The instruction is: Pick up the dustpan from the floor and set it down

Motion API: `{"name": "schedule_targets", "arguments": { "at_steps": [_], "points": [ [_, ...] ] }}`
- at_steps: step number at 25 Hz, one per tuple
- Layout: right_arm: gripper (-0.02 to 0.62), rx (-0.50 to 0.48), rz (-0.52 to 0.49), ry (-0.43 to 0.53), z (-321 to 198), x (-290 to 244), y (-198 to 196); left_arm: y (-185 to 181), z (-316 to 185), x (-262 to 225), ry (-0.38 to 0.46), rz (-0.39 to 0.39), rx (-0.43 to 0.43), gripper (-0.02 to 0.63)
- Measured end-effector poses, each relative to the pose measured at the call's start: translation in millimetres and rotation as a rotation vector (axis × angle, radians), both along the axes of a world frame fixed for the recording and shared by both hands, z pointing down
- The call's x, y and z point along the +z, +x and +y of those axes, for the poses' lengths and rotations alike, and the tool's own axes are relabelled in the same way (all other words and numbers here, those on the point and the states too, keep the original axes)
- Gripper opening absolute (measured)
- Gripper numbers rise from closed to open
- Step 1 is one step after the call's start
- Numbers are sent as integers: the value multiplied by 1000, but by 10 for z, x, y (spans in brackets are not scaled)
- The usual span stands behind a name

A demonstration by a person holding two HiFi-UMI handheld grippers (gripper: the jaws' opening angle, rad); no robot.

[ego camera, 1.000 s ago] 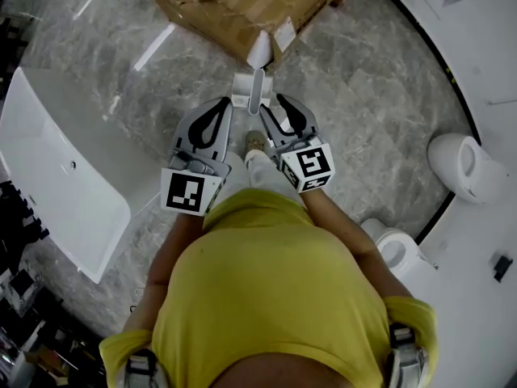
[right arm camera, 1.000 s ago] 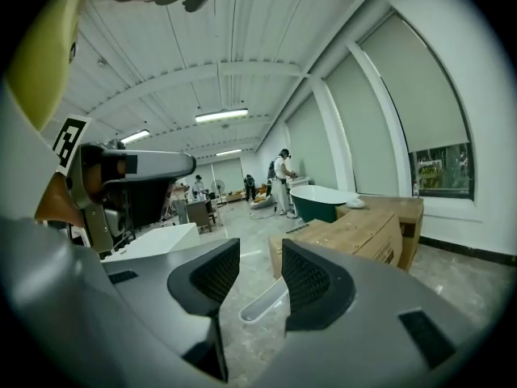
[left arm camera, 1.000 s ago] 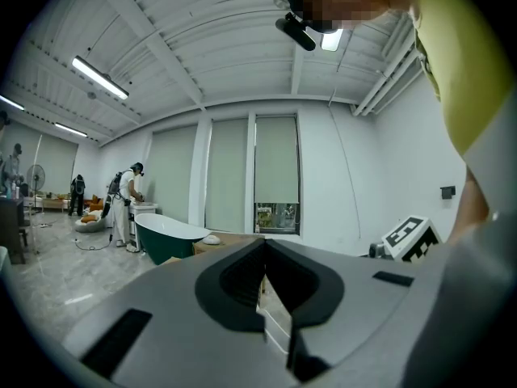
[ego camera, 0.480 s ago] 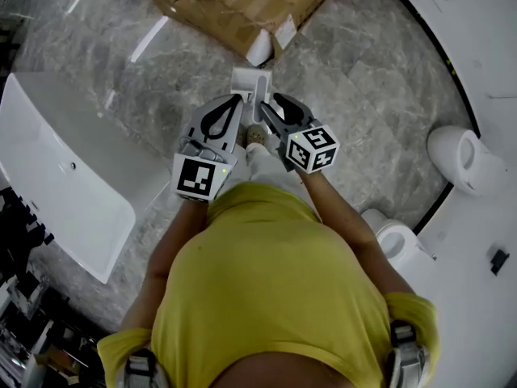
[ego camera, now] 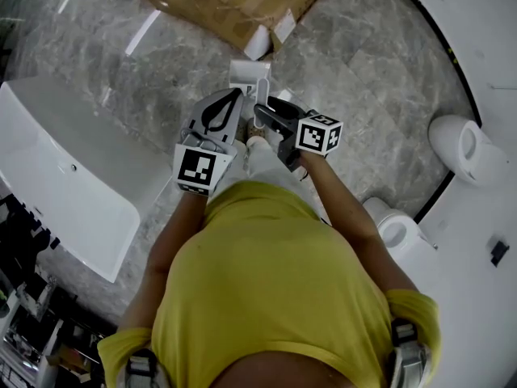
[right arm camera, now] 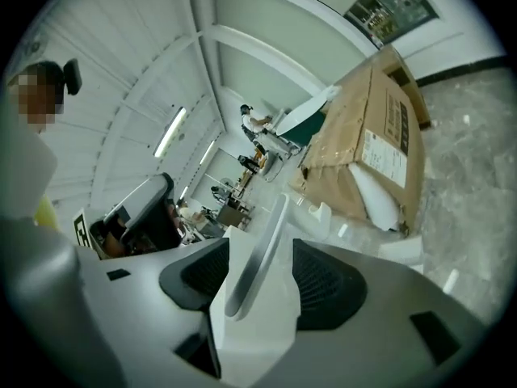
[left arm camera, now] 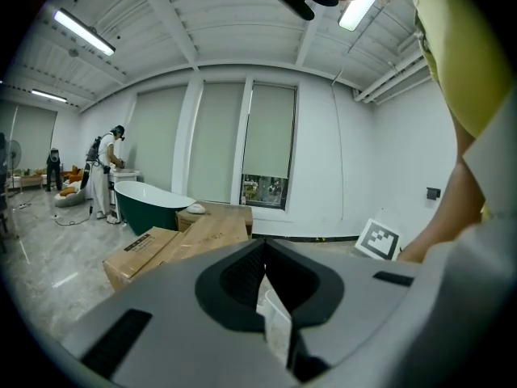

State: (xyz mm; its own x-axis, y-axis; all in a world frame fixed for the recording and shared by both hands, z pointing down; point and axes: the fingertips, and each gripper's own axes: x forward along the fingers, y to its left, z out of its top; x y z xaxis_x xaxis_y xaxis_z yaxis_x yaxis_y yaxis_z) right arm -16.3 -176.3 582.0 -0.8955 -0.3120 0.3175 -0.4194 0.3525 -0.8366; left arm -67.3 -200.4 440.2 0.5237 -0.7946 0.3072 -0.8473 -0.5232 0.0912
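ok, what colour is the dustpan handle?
White: the white plastic dustpan handle shows best in the right gripper view.

Both arms are held forward and close together ahead of the torso, left forearm (ego camera: 171,234) and right forearm (ego camera: 343,212) angled inward. The left gripper (ego camera: 239,94) is pointed slightly below level, its jaws closed tip to tip with nothing clamped. The right gripper (ego camera: 265,110) is seen rolled onto its side. Its jaws have just been opening and are now spread wide, with the dustpan handle (ego camera: 260,91) standing loose between them.
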Motion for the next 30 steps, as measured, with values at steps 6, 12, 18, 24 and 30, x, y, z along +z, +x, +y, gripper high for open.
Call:
{"name": "schedule_targets", "arguments": {
  "at_steps": [6, 12, 18, 24, 30],
  "points": [
    [233, -46, -105, -106, 24, 98, -184, -20, -23, 77, -22, -5, 14, 2],
    [141, -37, -103, -112, -23, 83, -252, -56, -46, 55, -23, -3, 13, 2],
    [140, -6, -145, -97, -110, -118, -310, -113, -56, 13, -11, -2, 12, 2],
    [140, -14, -209, -54, -93, -609, -328, -139, -40, -58, 10, 4, 11, 2],
    [147, 1, -250, -9, 51, -1130, -253, -155, 14, -190, 36, 28, 13, 2]
  ]
}}
